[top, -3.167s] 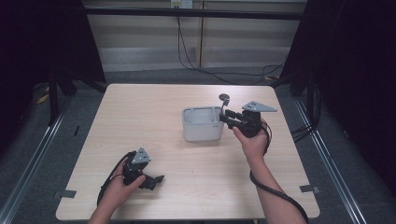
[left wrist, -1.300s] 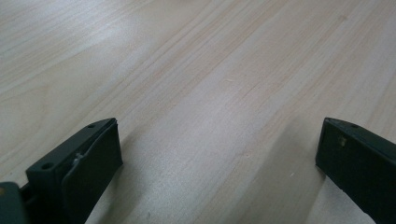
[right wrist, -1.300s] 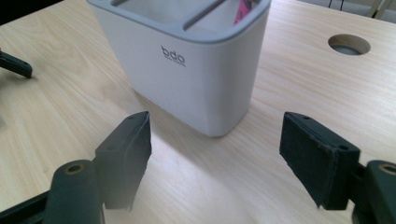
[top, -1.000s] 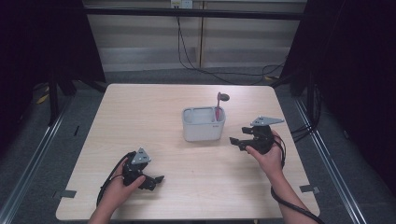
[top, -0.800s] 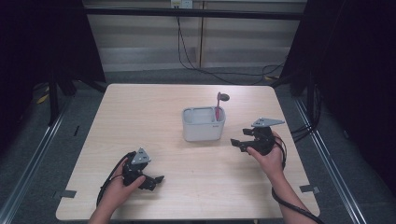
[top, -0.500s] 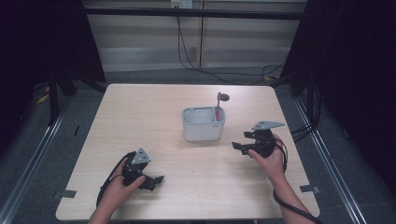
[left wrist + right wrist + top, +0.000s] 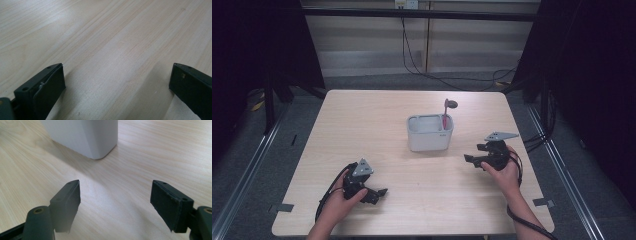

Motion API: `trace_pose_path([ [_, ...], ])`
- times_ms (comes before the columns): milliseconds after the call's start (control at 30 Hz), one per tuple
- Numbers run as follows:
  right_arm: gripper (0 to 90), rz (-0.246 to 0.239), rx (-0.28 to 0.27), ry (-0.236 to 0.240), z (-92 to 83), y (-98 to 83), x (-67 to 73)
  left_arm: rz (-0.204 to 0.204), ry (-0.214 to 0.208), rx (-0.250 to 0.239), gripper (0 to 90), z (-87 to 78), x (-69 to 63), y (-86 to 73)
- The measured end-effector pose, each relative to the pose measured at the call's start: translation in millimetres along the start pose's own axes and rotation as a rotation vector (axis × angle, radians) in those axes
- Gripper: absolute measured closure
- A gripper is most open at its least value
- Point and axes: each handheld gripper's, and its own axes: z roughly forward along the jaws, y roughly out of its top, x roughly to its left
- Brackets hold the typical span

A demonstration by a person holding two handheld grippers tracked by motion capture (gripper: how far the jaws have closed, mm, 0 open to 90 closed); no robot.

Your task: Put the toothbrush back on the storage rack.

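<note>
Wood table (image 7: 362, 130) | grey bin (image 7: 430, 133) w/ pink utensil (image 7: 446, 113), maybe spoon

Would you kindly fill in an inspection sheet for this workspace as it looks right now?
Surface: light wooden table, bare around the things.
Job's things: white container upright near the middle; pink-handled utensil standing in its right end, dark head above the rim.
Clutter: nothing seen.
Grippers: left gripper open, empty, over bare wood; right gripper open, empty, apart from the container.
Cables: one trailing from each gripper; more on the floor behind.
Surroundings: dark frame, grey floor, pale back wall.
</note>
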Motion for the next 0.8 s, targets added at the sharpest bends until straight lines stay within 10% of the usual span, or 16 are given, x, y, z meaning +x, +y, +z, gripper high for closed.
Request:
trace_pose_path([
  [800, 24.8, -0.040, 0.088, -0.033, 3.6, -11.6, -5.8, -0.004, 0.002, 0.000, 0.0, -0.5, -0.4, -0.4],
])
